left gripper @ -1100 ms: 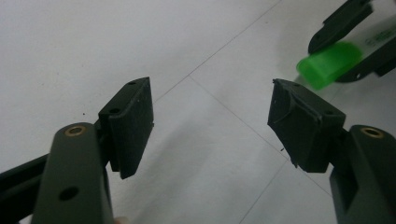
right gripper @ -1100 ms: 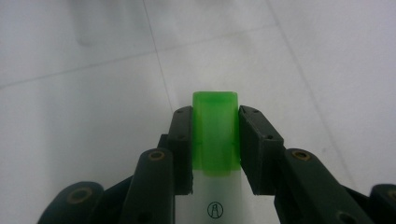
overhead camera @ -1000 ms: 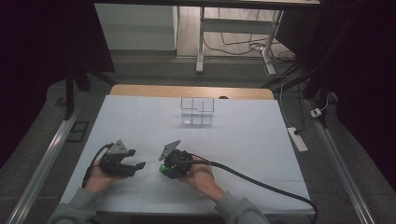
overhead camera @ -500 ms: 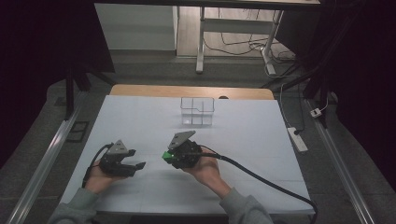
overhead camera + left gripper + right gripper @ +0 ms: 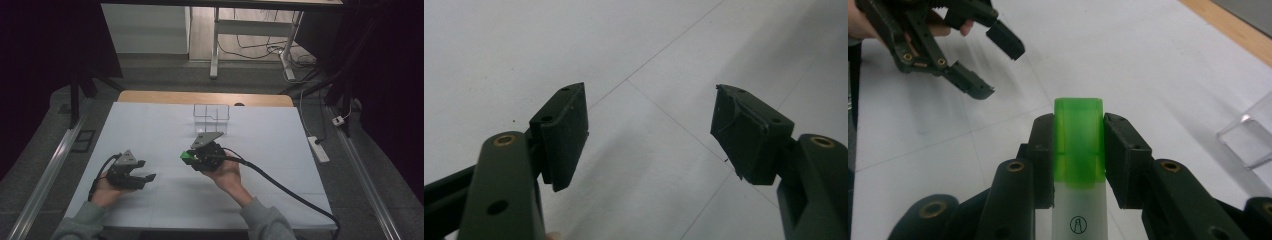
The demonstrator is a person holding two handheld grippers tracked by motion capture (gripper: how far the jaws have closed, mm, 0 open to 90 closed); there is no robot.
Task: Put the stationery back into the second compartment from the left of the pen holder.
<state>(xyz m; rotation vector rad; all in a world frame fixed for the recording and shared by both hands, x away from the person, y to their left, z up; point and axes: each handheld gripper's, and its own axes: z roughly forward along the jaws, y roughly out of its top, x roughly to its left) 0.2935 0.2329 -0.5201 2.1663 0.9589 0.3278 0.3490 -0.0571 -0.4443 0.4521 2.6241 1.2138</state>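
Since the earlier high view the right tongs (image 5: 189,156) have moved up the frame, away from the person and nearer the clear box (image 5: 211,116), and their grey plate now tilts toward the upper right; the left tongs (image 5: 145,171) sit where they were, at lower left of centre. Around them lies the white-covered bench (image 5: 270,145), its wooden edge showing along the top; the clear box stands near that far edge, just above the right tongs in the frame; a black cable (image 5: 285,187) trails from the right tongs to the lower right corner; a white power strip (image 5: 318,148) lies on the floor past the bench's right side. Nothing stands between the two tongs. In the right gripper view the right tongs (image 5: 1079,137) are clenched on a green-capped white tube (image 5: 1078,145), the cap squeezed between both pads, cap end pointing up the frame; the left tongs (image 5: 993,60) appear at upper left, spread apart. In the left gripper view the left tongs (image 5: 651,130) are released, gaping wide over bare bench.
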